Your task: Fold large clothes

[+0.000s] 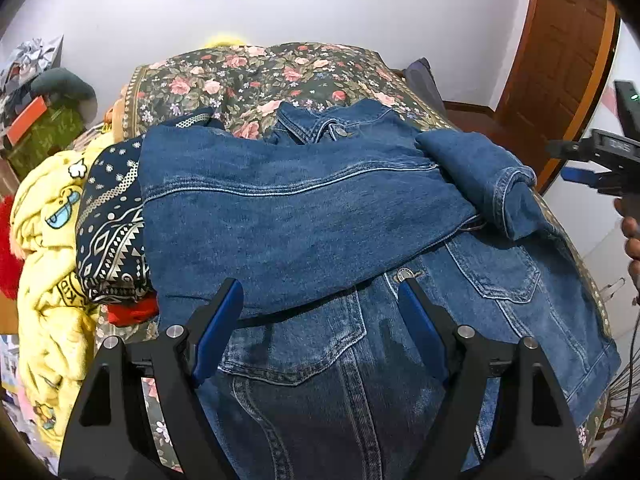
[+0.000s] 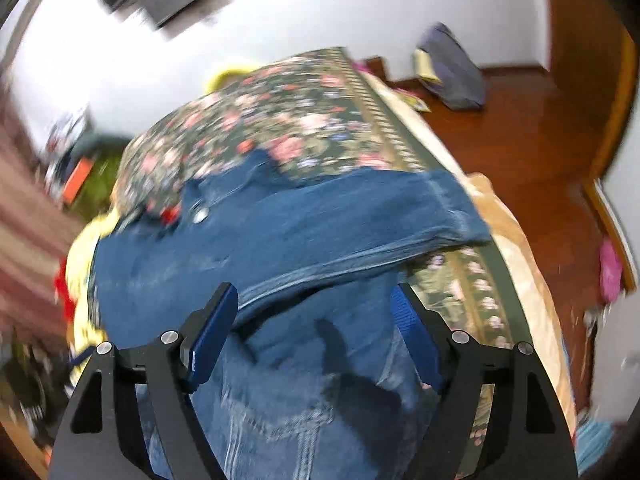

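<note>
A blue denim jacket (image 1: 320, 216) lies front-up on the floral bed cover (image 1: 256, 80), one sleeve folded across its chest and the other cuff (image 1: 508, 188) bunched at the right. My left gripper (image 1: 320, 292) hangs open just above the lower front, both blue pads apart and nothing pinched. The right wrist view is blurred; the jacket (image 2: 320, 224) lies across the bed cover (image 2: 280, 120) with a folded sleeve reaching the bed's right edge. My right gripper (image 2: 314, 296) stands open over the denim. The right gripper (image 1: 592, 164) also shows at the right edge of the left wrist view, in a hand.
A yellow printed blanket (image 1: 48, 280), a dark patterned cloth (image 1: 112, 232) and something red (image 1: 132, 312) are heaped left of the jacket. A wooden door (image 1: 560, 60) stands at the right. A grey bag (image 2: 452, 72) leans on the wall over the wooden floor (image 2: 520, 140).
</note>
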`<action>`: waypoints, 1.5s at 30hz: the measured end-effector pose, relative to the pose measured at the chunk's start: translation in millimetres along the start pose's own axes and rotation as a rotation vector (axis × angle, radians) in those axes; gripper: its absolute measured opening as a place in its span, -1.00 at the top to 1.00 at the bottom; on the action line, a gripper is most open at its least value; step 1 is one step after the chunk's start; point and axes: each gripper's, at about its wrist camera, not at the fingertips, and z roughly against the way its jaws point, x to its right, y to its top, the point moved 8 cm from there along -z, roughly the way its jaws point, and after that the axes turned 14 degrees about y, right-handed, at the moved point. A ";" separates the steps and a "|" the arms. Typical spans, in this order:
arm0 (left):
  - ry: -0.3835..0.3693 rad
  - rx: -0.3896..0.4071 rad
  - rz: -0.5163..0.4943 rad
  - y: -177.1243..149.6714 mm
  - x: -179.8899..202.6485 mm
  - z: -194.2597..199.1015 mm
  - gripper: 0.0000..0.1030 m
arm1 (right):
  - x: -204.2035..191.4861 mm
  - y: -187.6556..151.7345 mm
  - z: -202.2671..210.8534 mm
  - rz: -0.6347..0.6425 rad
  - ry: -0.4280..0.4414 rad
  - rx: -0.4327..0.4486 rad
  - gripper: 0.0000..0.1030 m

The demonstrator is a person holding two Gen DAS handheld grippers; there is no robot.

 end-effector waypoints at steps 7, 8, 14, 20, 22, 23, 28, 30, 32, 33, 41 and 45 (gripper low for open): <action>-0.004 -0.016 0.026 -1.9 -7.9 -8.2 -0.54 | 49.2 1.2 -36.7 -0.211 0.018 -0.033 -0.48; -0.003 -0.018 0.030 -2.0 -9.2 -9.5 -0.54 | 55.9 0.7 -43.3 -0.241 0.024 -0.036 -0.48; 0.005 -0.031 0.059 -3.0 -20.1 -16.8 -0.54 | 67.2 13.0 -56.4 -0.293 0.054 0.017 0.32; 0.016 -0.005 0.084 -1.9 -36.4 -10.6 -0.54 | 31.8 35.3 -36.4 -0.090 -0.084 0.103 0.74; 0.018 0.009 0.095 -1.4 -43.3 -5.9 -0.54 | 11.1 43.0 -28.6 -0.026 -0.080 0.126 0.76; 0.018 0.013 0.099 -1.5 -45.1 -3.5 -0.54 | -4.6 46.5 -21.7 0.006 -0.068 0.143 0.77; 0.011 0.035 0.128 -1.3 -61.6 9.8 -0.54 | -95.4 53.4 -3.4 0.111 0.090 0.175 0.82; 0.007 0.045 0.135 -1.1 -68.1 15.9 -0.54 | -134.9 48.2 -5.9 0.164 0.142 0.156 0.83; 0.011 0.058 0.137 -1.9 -75.2 22.7 -0.54 | -170.0 37.7 -14.6 0.227 0.174 0.128 0.83; 0.014 0.065 0.139 -3.0 -79.5 26.5 -0.54 | -193.8 29.5 -20.8 0.269 0.194 0.106 0.83; 0.026 0.041 0.181 -26.3 -116.6 36.6 -0.54 | -264.6 -70.5 -116.0 0.427 0.203 -0.186 0.83; 0.020 -0.005 0.204 -42.2 -129.4 31.3 -0.54 | -247.7 -127.2 -152.9 0.451 0.152 -0.379 0.76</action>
